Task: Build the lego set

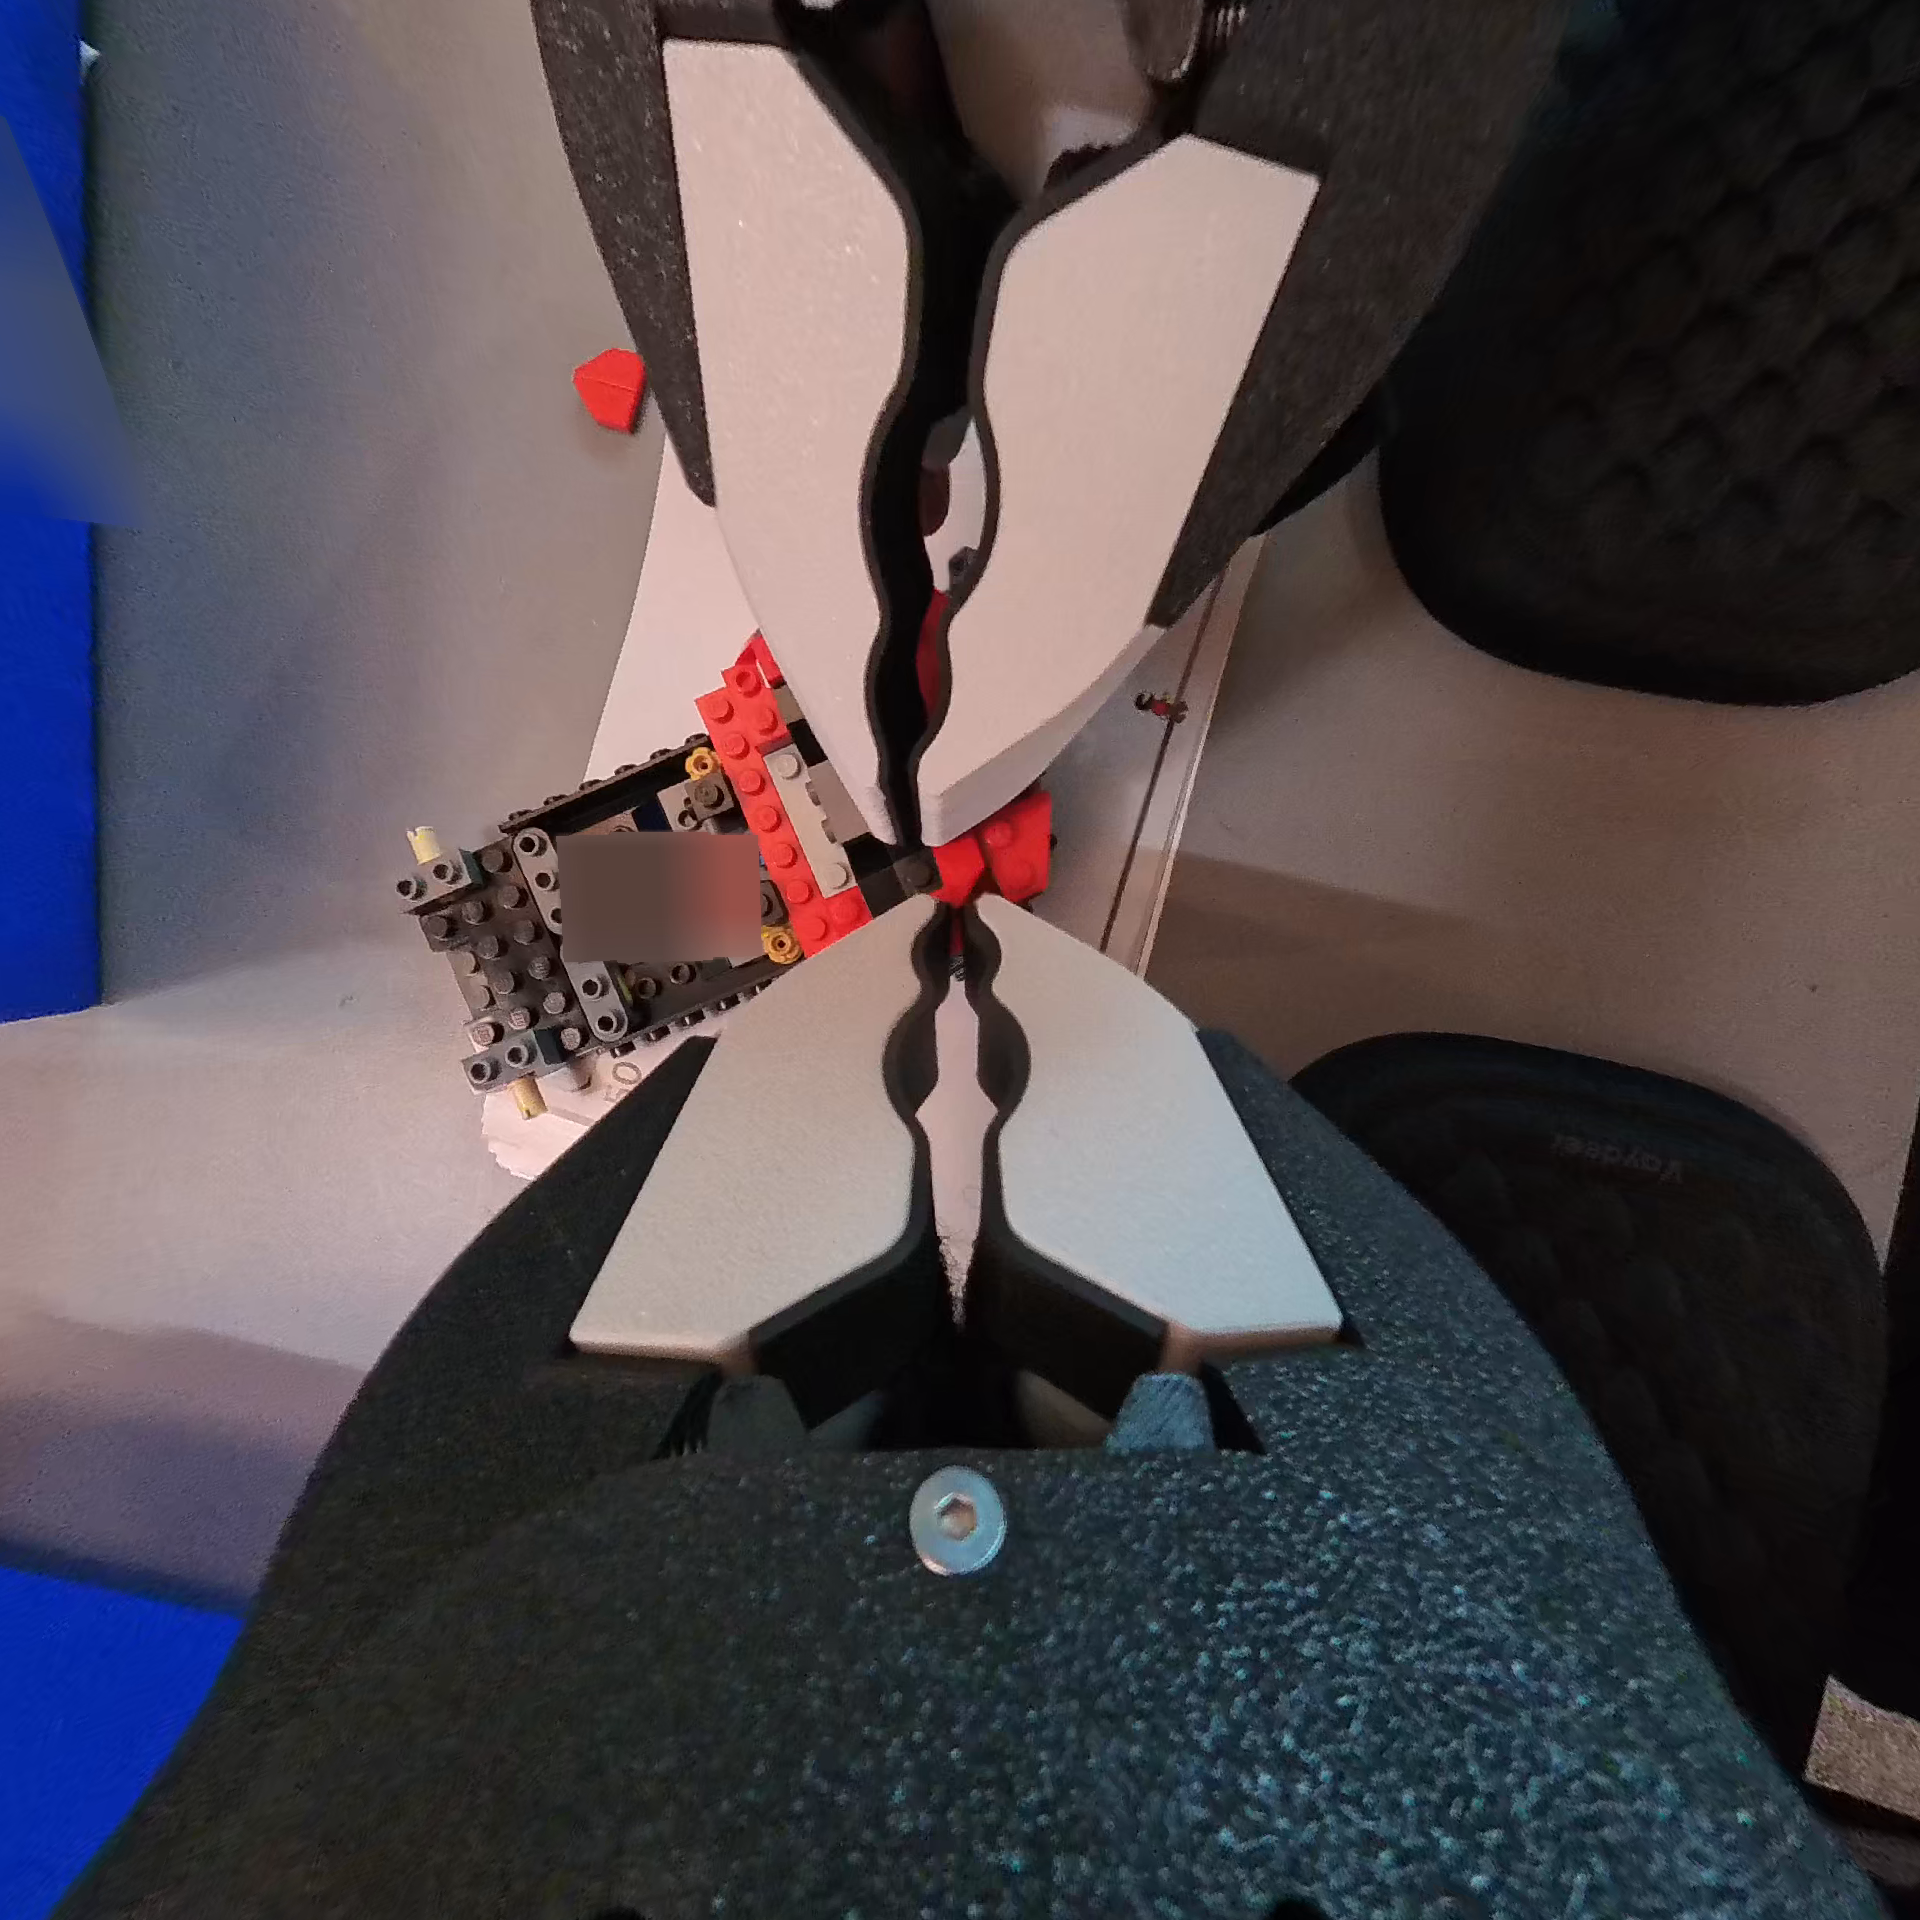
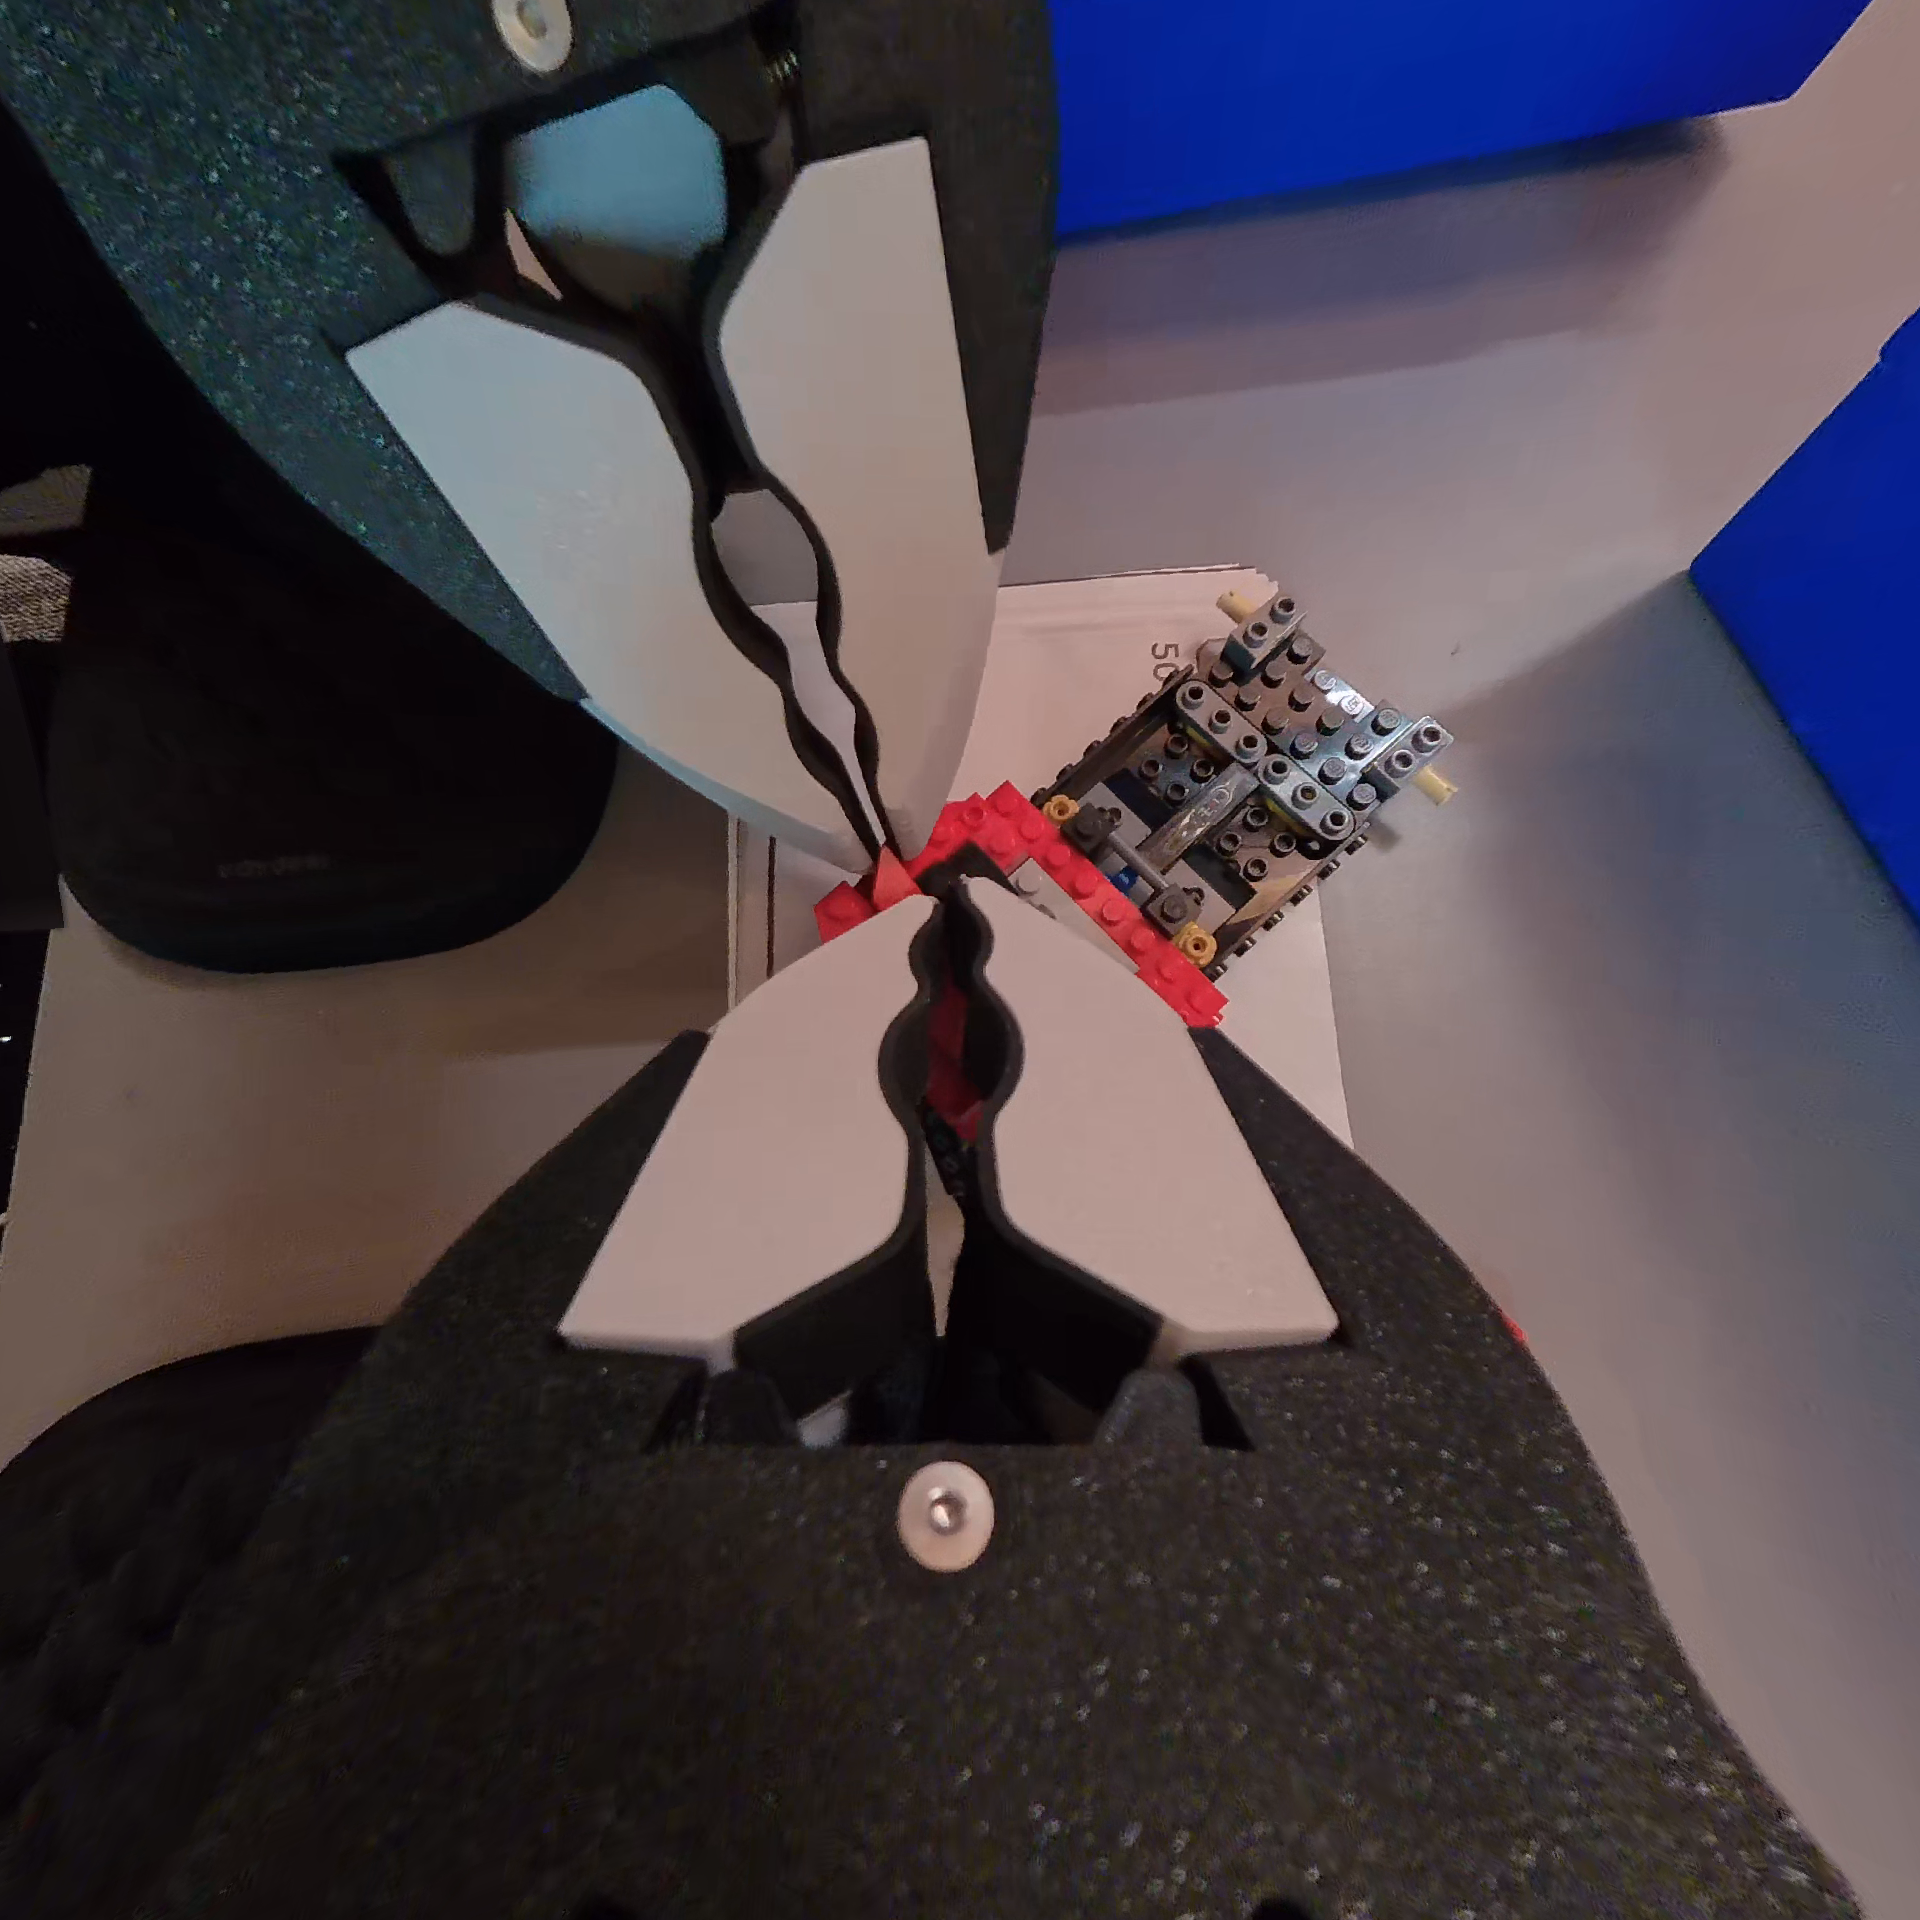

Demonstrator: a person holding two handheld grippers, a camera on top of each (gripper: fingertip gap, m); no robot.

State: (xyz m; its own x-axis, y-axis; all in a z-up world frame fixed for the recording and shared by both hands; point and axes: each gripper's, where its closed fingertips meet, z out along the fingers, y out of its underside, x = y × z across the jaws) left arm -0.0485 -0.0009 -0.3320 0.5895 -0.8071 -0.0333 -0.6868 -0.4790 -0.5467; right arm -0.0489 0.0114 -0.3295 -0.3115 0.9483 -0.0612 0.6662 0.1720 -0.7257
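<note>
The left gripper point(image 1: 948, 914) and the right gripper point(image 2: 940, 899) meet tip to tip over the red end of a partly built lego model point(image 1: 644, 883), which sits on an open white instruction booklet point(image 2: 1060, 665) on the pale desk point(image 2: 1558, 1039).

In the left wrist view the left gripper's jaws are drawn nearly together, with only a thin gap between the tips, right at a small black and red piece on the model's red end; whether they pinch it cannot be told. The right gripper comes in from above in that view, and its jaws are also almost together, with red pieces showing in the gap between them.

In the right wrist view the right gripper's jaws look clamped on the model's red end, red and black parts filling the narrow space between them.

The model's far end is dark grey and black, with cream pegs sticking out. A loose red piece point(image 1: 611, 389) lies on the desk, well apart from the model.
</note>
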